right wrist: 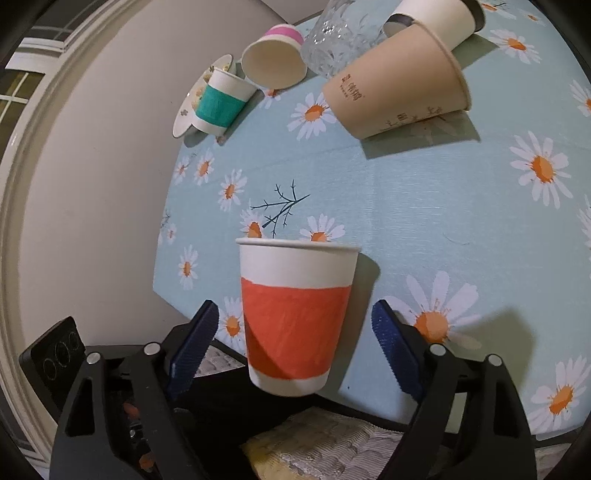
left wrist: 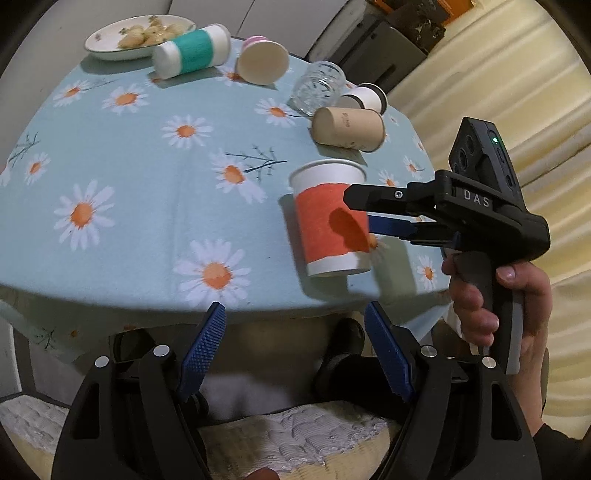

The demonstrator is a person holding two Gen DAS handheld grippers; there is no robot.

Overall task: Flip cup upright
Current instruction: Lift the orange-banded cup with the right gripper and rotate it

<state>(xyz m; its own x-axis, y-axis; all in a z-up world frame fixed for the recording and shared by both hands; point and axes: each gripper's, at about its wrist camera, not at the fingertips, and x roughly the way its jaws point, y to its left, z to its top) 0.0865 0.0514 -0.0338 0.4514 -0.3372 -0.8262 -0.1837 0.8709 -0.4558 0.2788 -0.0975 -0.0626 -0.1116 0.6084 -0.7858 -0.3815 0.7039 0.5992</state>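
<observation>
A white paper cup with an orange band (left wrist: 328, 221) stands upright, mouth up, near the table's front edge; it also shows in the right wrist view (right wrist: 295, 317). My right gripper (right wrist: 295, 332) is open, its blue pads either side of the cup with gaps showing; from the left wrist view it (left wrist: 362, 218) reaches in from the right. My left gripper (left wrist: 295, 332) is open and empty, held back off the table's edge in front of the cup.
On the daisy tablecloth (left wrist: 147, 184) lie a tan cup (left wrist: 349, 129), a glass (left wrist: 317, 88), a white cup with a dark rim (left wrist: 364, 96), a pink-banded cup (left wrist: 262, 61) and a teal-banded cup (left wrist: 192, 50), all on their sides. A plate of food (left wrist: 136, 35) sits at the back.
</observation>
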